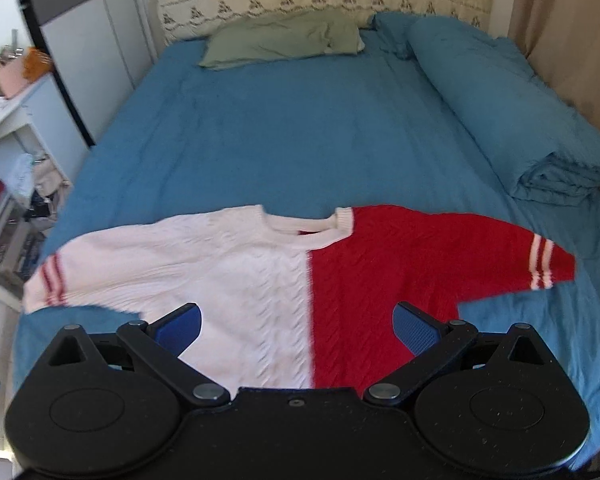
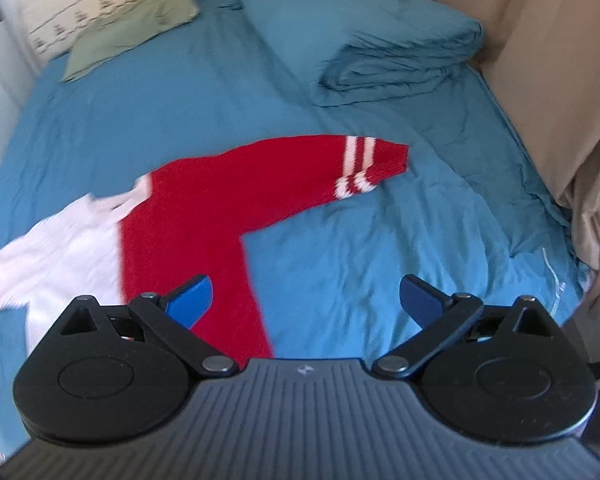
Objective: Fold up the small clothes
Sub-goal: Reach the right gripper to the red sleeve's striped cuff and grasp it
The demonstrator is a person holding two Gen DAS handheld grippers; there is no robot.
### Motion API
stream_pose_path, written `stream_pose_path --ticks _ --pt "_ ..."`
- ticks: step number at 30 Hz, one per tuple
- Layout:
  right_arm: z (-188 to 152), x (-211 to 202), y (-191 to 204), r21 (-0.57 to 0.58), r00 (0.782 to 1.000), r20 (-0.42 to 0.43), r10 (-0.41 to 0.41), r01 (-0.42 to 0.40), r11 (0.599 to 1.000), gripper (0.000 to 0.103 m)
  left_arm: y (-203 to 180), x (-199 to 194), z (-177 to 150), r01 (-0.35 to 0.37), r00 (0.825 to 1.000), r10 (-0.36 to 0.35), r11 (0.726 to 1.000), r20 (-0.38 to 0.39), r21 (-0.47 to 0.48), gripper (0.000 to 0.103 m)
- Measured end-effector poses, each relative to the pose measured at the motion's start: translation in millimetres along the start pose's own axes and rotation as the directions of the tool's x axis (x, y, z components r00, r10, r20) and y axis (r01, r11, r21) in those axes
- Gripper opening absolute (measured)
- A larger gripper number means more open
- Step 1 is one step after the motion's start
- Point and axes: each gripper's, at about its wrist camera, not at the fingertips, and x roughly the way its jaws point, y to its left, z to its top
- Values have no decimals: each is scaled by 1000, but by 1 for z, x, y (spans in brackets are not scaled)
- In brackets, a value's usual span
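Since the sweater (image 1: 300, 280) lies flat on the blue sheet (image 1: 280, 132) near the bed's front edge, sleeves out and neck away, it looks staged for a first fold. Left gripper (image 1: 296, 326) hangs over the hem mid-body, jaws wide, empty. Right gripper (image 2: 306, 300) is spread and empty too, straddling the red side edge, probably lining up a pinch.

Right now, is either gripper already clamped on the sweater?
No: the left gripper and right gripper both stand wide open above the flat sweater, holding nothing.
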Motion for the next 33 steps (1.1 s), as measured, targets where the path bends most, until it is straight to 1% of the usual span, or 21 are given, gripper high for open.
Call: stream_pose_path --ticks 4,9,14,16,21,23,26,29,32,33 --pt "32 93 -37 52 1000 -12 -14 14 999 103 -39 77 22 -17 999 17 1000 -32 20 103" --pt "66 197 -80 131 999 -28 -20 23 991 103 -77 174 44 -8 996 8 1000 -87 -4 103" --pt "88 279 -112 161 999 -27 -32 36 986 103 -108 258 59 8 993 -8 1000 -119 1 103" --pt "92 307 -120 174 999 -32 -38 43 984 99 -116 286 60 21 992 -20 1000 -123 6 103" --pt "95 355 -138 237 999 -31 -45 51 970 93 -131 342 57 39 989 -35 999 -147 26 103" --pt "92 371 -144 272 999 -35 -40 48 961 88 -134 358 55 36 989 -30 999 -148 36 103" --pt "88 389 -149 320 999 -37 -18 29 947 83 -132 376 48 36 987 -30 999 -155 35 103" --pt "83 401 -150 350 999 -38 -7 20 936 78 -132 382 45 48 988 -42 998 -146 36 103" --pt "80 409 -148 367 1000 -23 4 5 930 66 -132 386 42 55 990 -48 997 -133 48 103" --pt "79 410 -147 368 1000 -20 7 1 930 55 -131 387 42 59 990 -53 997 -129 42 103"
